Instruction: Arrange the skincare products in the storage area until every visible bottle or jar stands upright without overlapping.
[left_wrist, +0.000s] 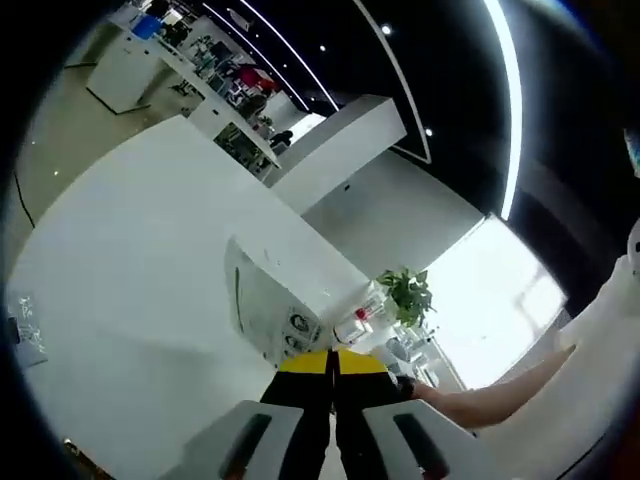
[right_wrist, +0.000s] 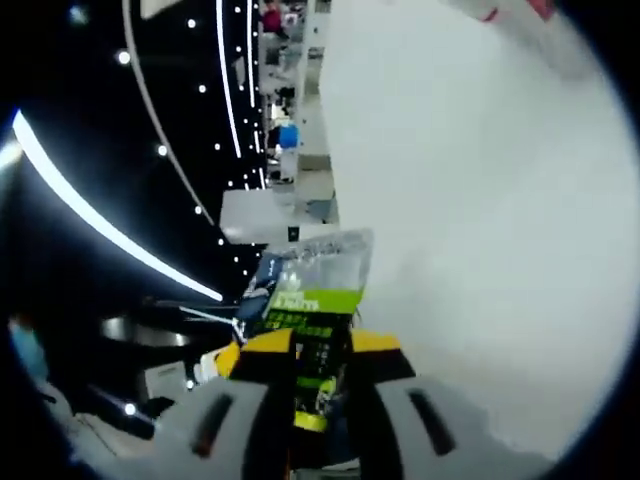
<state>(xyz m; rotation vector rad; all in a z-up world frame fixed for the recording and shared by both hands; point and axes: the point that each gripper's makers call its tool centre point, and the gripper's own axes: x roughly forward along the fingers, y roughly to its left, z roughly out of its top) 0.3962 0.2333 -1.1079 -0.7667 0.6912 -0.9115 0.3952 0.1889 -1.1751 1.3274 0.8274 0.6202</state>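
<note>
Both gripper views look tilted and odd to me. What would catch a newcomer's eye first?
In the right gripper view, a packet with a bright green label is pinched between the yellow-and-black jaws, over a white table. In the left gripper view, the jaws hold a clear pouch edge-on above the same table, with a leafy plant beyond.

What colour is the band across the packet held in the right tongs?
Bright green, with white lettering, on the packet; the right gripper view shows it best.
</note>
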